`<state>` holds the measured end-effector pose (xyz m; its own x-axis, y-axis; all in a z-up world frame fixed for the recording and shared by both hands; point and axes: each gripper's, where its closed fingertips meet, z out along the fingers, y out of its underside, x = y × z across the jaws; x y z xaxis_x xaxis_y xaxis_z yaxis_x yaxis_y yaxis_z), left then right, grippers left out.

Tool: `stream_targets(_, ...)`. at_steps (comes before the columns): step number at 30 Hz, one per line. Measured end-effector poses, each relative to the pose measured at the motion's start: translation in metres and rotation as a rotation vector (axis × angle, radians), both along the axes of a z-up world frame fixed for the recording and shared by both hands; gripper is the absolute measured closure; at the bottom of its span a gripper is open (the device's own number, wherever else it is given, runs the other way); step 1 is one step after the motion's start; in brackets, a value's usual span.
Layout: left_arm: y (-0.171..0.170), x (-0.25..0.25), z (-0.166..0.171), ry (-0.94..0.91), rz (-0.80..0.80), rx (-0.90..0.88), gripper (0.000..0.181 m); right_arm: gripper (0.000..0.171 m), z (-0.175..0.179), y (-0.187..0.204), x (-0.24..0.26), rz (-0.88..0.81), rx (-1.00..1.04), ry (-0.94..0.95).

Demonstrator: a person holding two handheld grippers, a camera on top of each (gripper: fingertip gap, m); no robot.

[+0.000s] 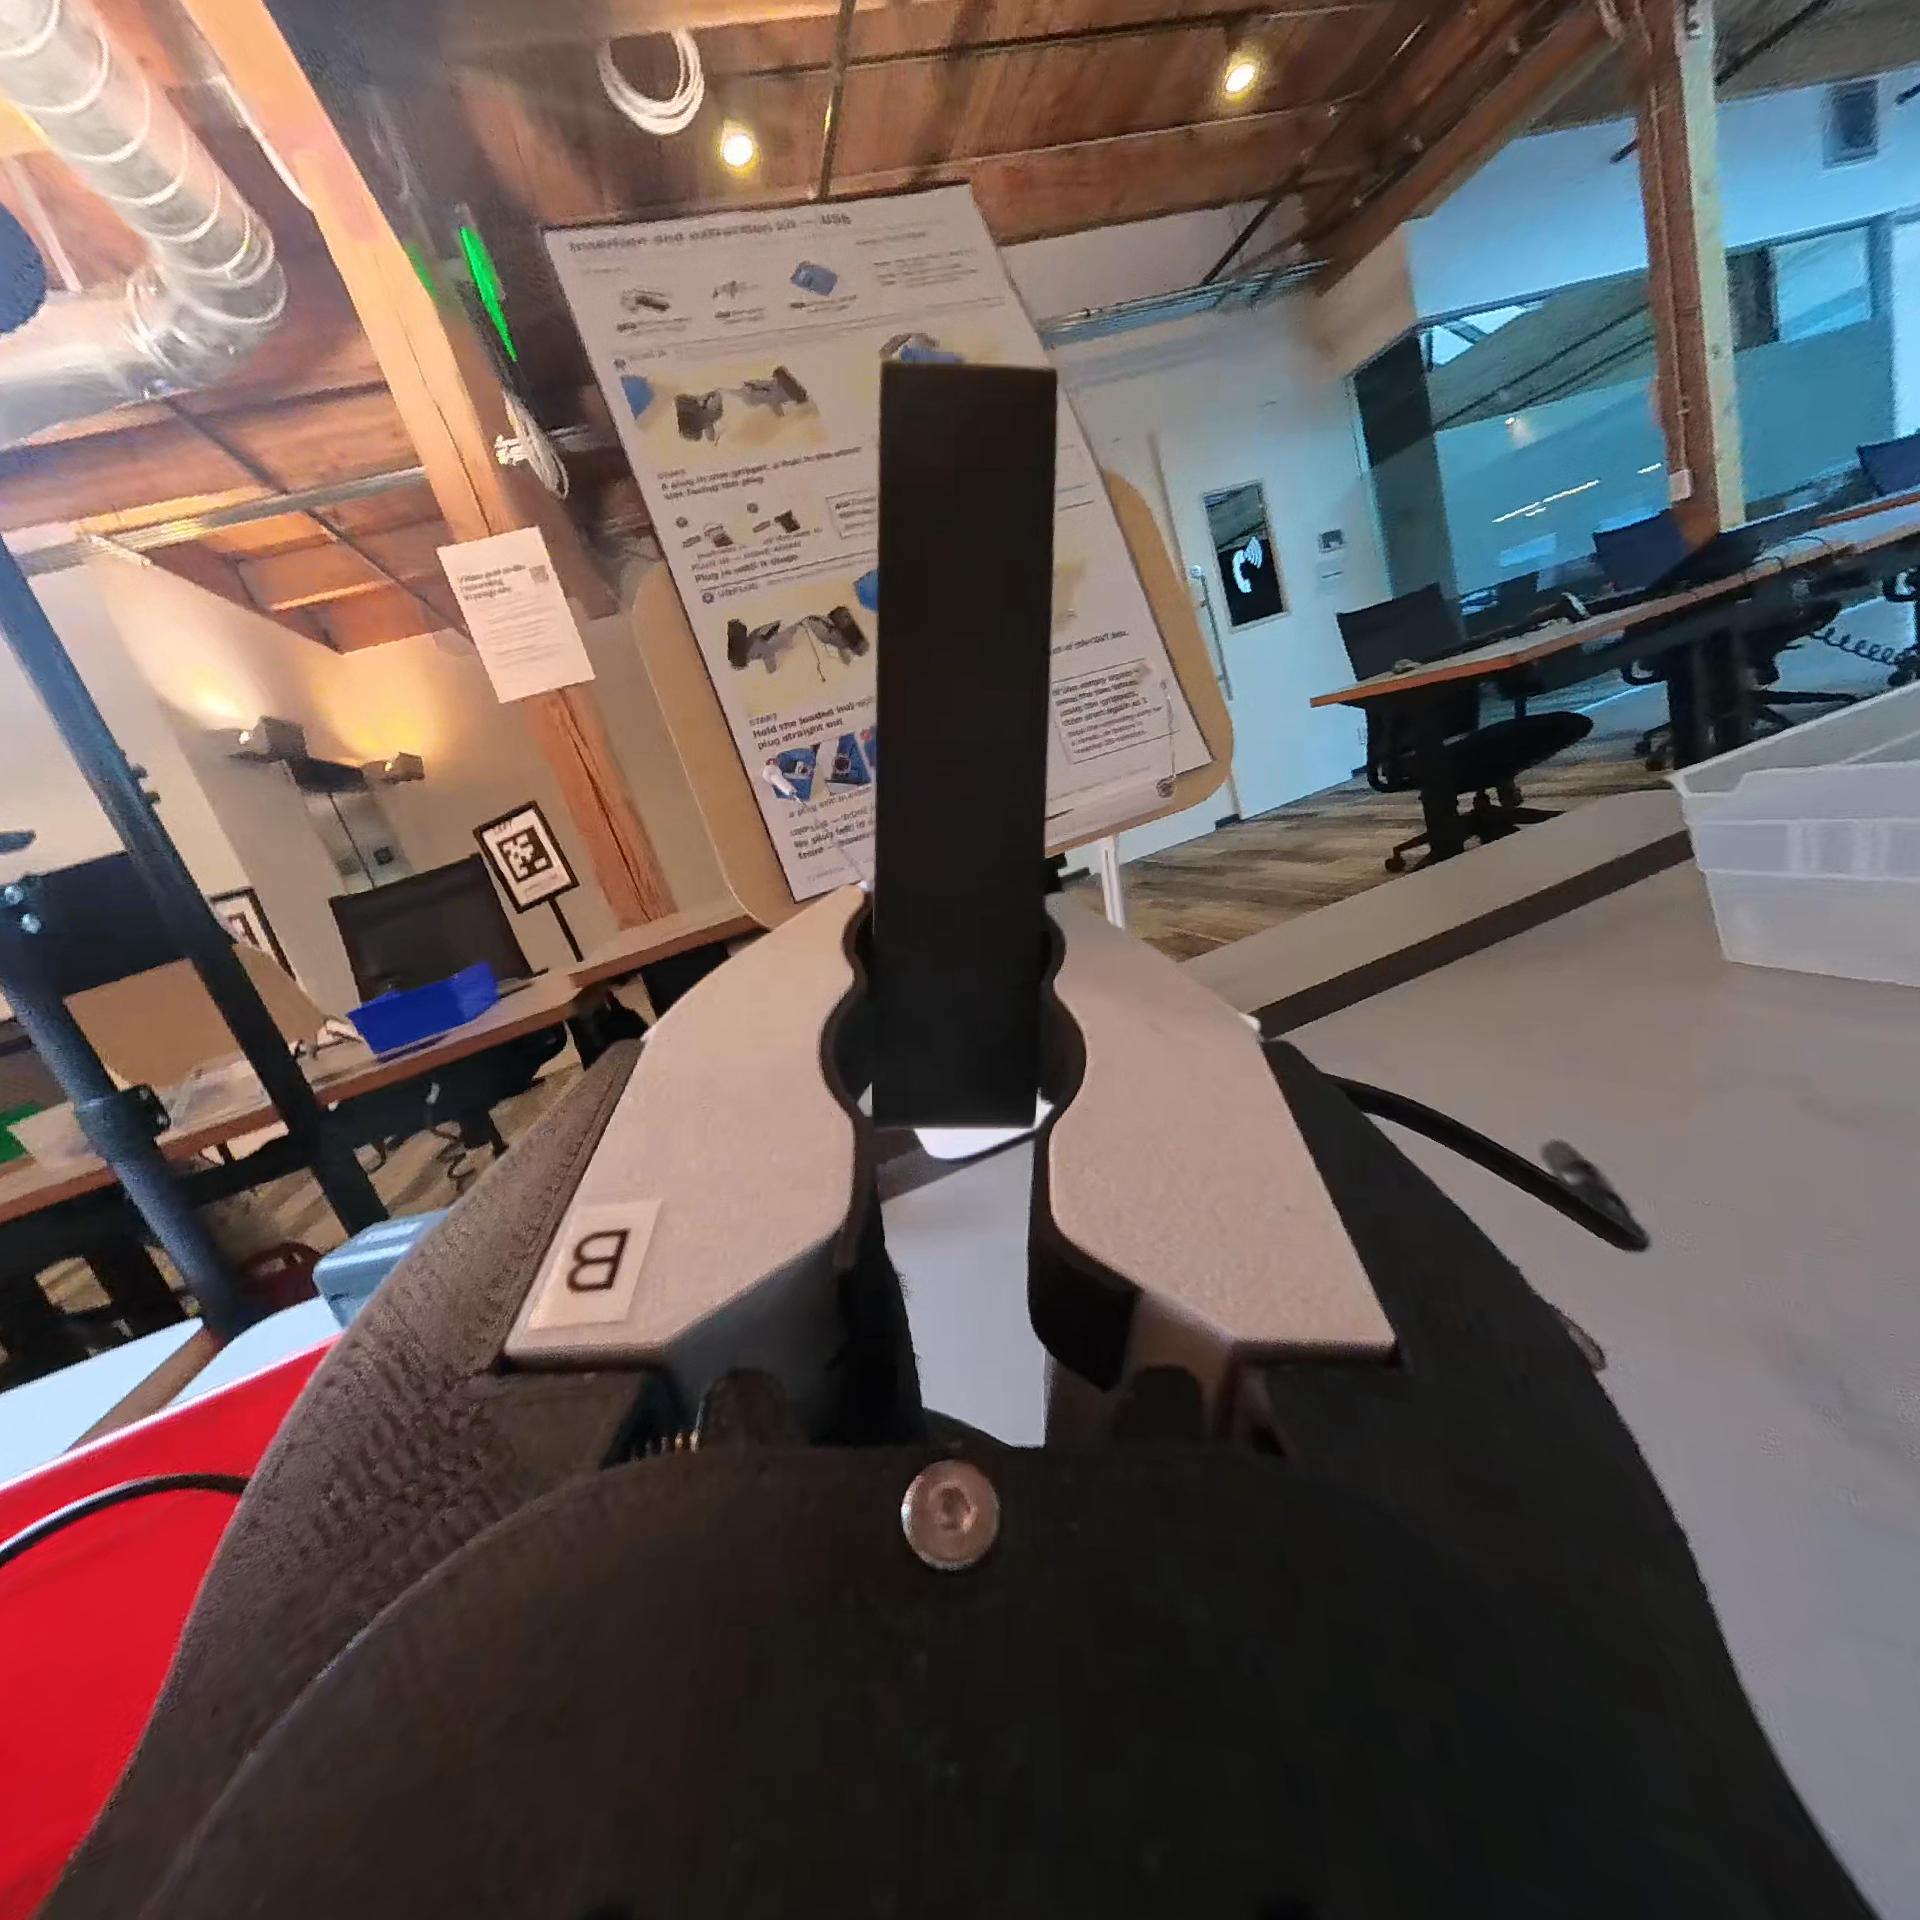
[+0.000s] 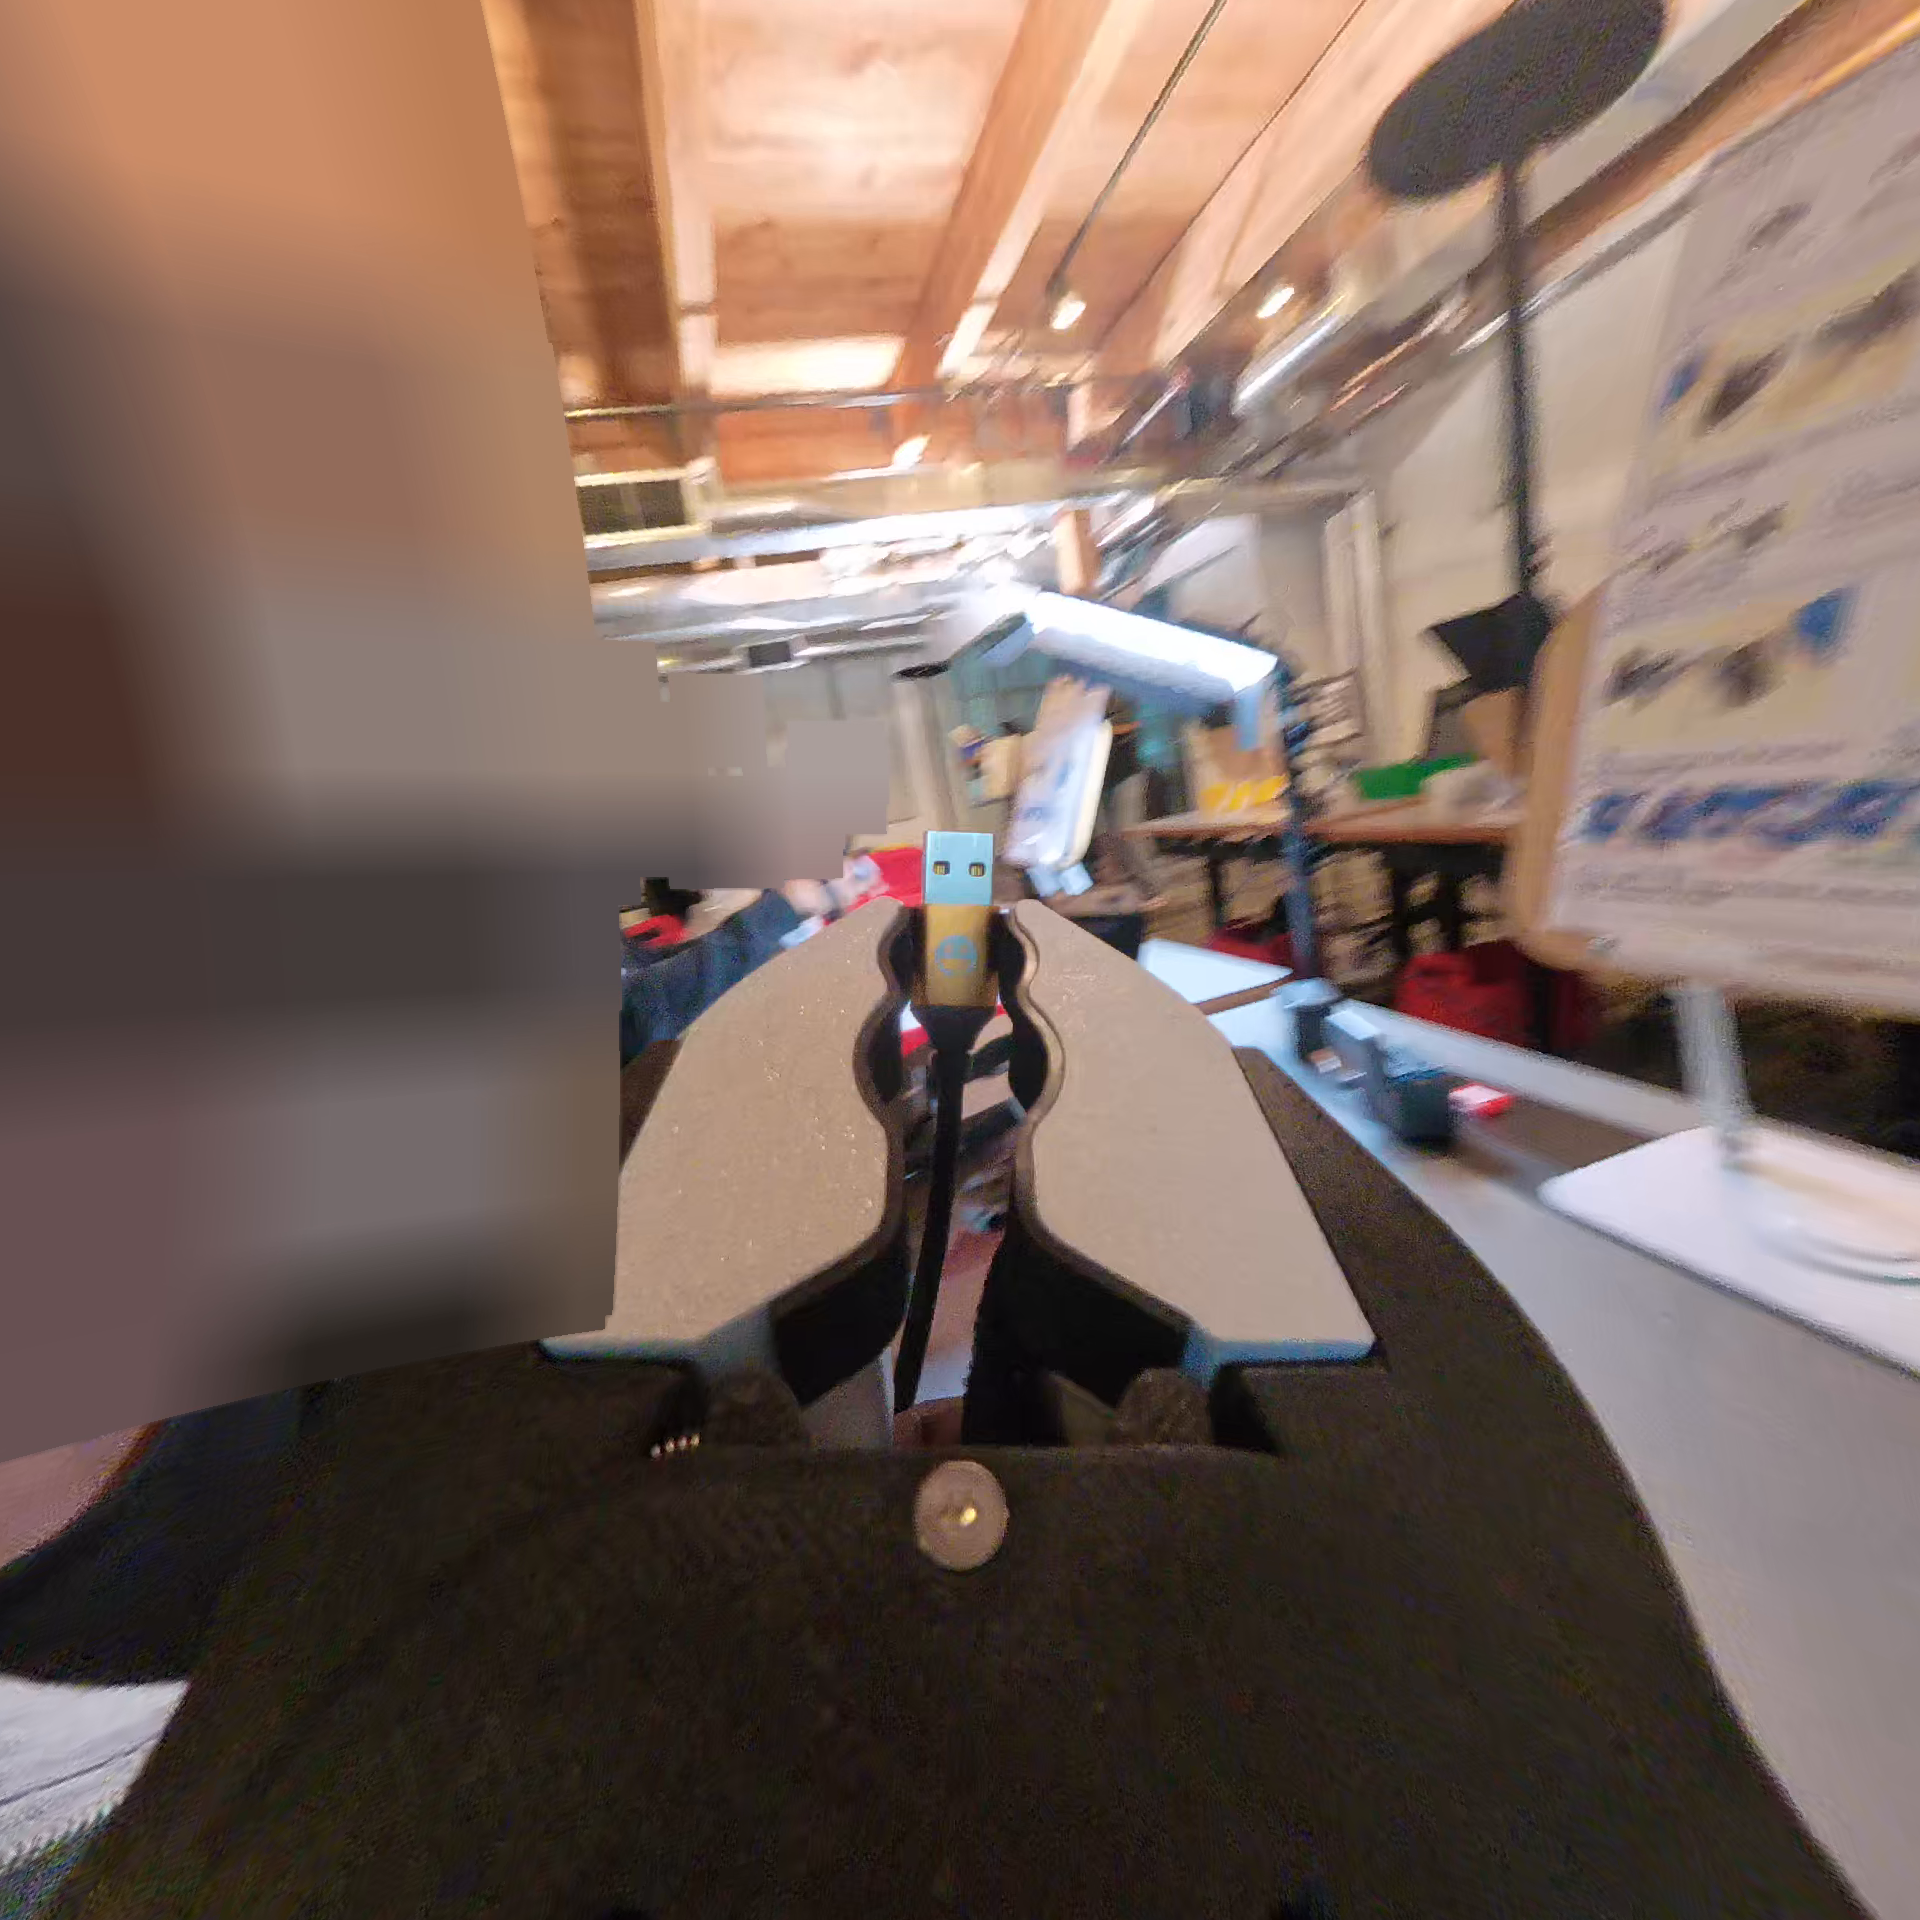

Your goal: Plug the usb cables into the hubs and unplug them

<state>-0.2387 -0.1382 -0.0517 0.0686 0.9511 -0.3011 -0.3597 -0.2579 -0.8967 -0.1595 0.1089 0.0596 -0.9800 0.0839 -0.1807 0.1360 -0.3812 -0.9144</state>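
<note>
The left gripper (image 1: pixel 958 935) squeezed one black hub (image 1: pixel 961 727), standing straight up. The right gripper (image 2: pixel 956 920) pinched one gold USB plug (image 2: pixel 957 914) with its black cable (image 2: pixel 930 1195).

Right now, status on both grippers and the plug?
Left gripper shut on black hub, hub upright. Right gripper shut on USB plug, connector clear of the fingers, unplugged. Hub and plug apart; nothing seen between.

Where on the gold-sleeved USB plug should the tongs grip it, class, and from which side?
Grip the gold metal sleeve of the USB plug, from behind along the black cable, as the right tongs do now. The flat sleeve sides seat between the pads, and the silver connector tip stays free beyond the fingertips for insertion.
</note>
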Motion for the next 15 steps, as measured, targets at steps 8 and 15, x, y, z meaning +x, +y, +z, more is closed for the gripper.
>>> stream_targets(8, 0.025, 0.001, -0.008, -0.007, -0.066, -0.075, 0.154, 0.156, 0.046, 0.133, -0.039, -0.789, 0.072, 0.257)
stream_targets(15, 0.016, -0.001, -0.008, -0.024, -0.071, 0.001, 0.154, 0.156, -0.001, 0.198, -0.088, -1.18, 0.268, 0.307)
